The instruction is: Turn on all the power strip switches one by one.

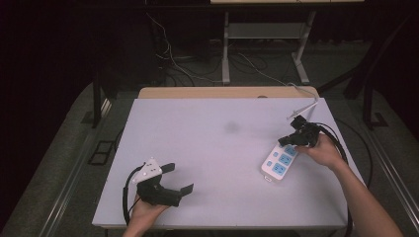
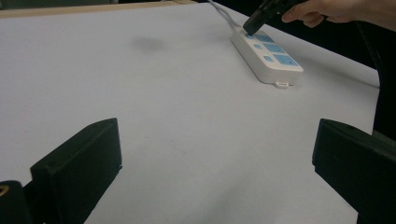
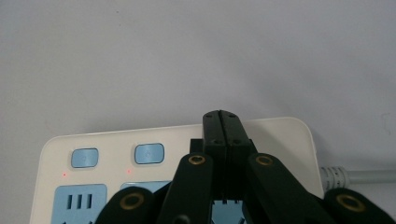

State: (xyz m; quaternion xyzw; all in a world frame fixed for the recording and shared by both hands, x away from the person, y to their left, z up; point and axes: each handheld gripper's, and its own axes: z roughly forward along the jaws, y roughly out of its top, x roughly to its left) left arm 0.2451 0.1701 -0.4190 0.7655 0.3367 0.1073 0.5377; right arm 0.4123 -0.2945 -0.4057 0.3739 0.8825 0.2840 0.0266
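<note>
A: Locate the unit being worked on.

B: The white plastic power strip with blue socket faces [image 1: 279,163] lies flat on the right part of the pale grey matte table top [image 1: 212,148], set at a slant to the near edge. It is a rounded oblong block. Two small blue rounded push buttons [image 3: 149,153] sit in a row above the sockets, each with a red dot beneath it.

A: Status of the right gripper [image 1: 290,140]?

B: Its black jaws are pressed together with nothing between them, and the joined tips rest on the strip's far end. In the right gripper view the jaws cover the third switch position, so what lies under the tips cannot be made out. The strip's near end is cut off at that view's lower edge.

A: Cable?

B: A grey ribbed cord [image 3: 359,176] leaves the strip's end; its run is cut off.

A: And the left gripper [image 1: 180,178]?

B: Jaws wide apart, holding nothing, held by a hand [image 1: 146,210] near the front left, well apart from the strip. A faint dark smudge [image 1: 231,127] marks the centre of the table top.
</note>
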